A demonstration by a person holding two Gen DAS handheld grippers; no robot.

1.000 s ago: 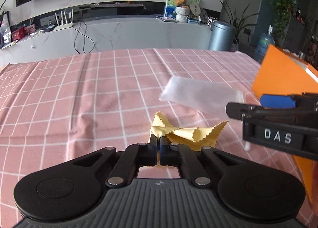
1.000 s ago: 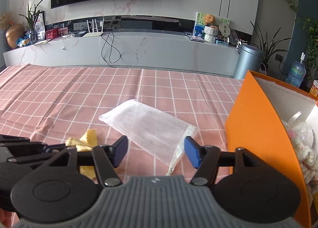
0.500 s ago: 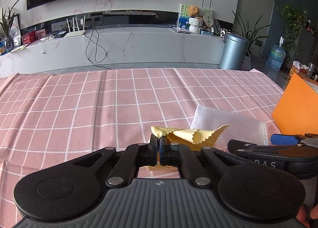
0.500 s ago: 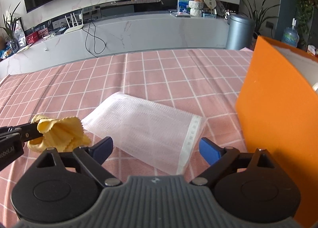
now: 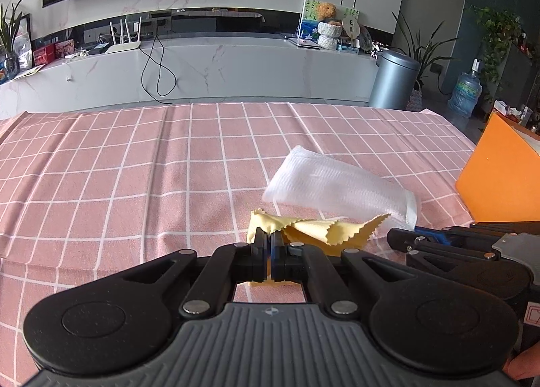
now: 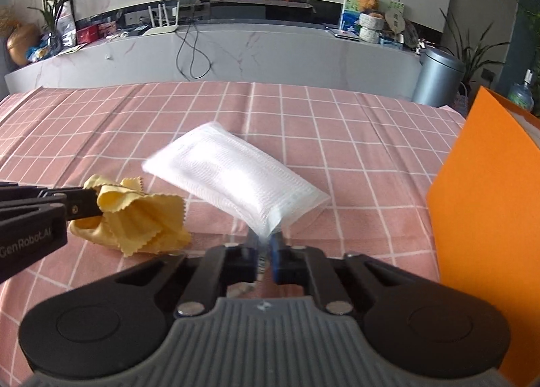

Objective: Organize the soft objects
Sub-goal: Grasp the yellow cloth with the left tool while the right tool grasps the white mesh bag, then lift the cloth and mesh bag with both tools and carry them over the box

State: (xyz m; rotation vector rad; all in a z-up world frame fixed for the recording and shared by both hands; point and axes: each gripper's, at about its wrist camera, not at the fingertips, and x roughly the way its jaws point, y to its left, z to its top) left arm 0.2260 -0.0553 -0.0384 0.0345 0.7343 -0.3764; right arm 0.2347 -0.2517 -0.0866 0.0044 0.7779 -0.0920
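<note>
One text can be read: "GenRobot.AI", in pale letters on the black side of the left claw [image 6: 82, 206], low at the left edge of the right wrist view. A small red mark shows on a white label at the right edge of the left wrist view, too cut off to read.

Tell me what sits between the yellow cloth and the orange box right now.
In the right wrist view, the white mesh pouch, pinched at its near corner by the right claw, lies between the yellow cloth and the orange box.
</note>
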